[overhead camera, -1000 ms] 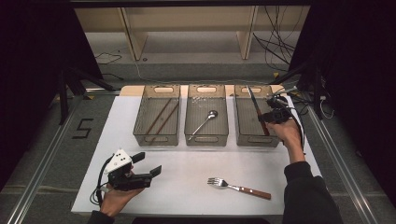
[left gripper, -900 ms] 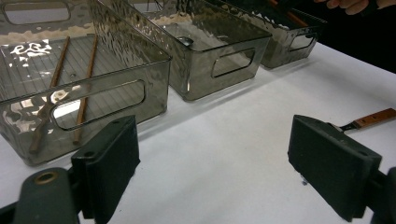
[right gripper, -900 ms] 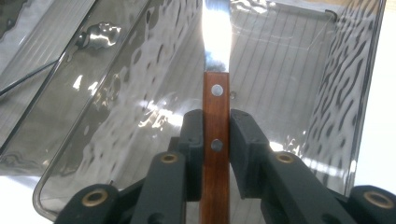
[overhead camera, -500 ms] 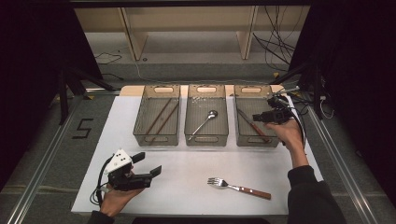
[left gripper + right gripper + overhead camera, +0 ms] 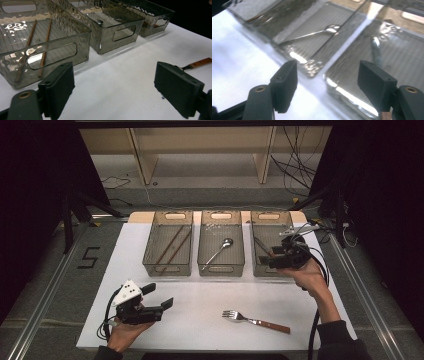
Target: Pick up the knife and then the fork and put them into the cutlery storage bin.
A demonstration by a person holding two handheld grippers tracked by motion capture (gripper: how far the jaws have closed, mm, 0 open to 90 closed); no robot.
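Three clear bins stand in a row at the back of the white mat. In the left bin (image 5: 167, 269) lie brown chopsticks (image 5: 172, 245) (image 5: 45, 50). A spoon (image 5: 220, 251) (image 5: 329, 28) rests in the middle bin (image 5: 221, 269). A wooden-handled utensil (image 5: 260, 245) (image 5: 375, 50) lies in the right bin (image 5: 272, 215). My right gripper (image 5: 267, 257) (image 5: 332, 85) hovers open over that bin's near right corner, with nothing between its jaws. A fork (image 5: 255, 320) with a wooden handle (image 5: 200, 62) lies on the mat near the front. At the front left, my left gripper (image 5: 159, 296) (image 5: 117, 87) is open and holds nothing.
The white mat (image 5: 200, 295) has bare room between the bins and its front edge. A shelf unit (image 5: 200, 150) and loose cables (image 5: 295, 170) lie beyond the table. Metal rails (image 5: 45, 310) run along both sides.
The right gripper held the utensil upright over the right bin, laid it down inside, opened and drew back toward the near edge. The left gripper has stayed put.
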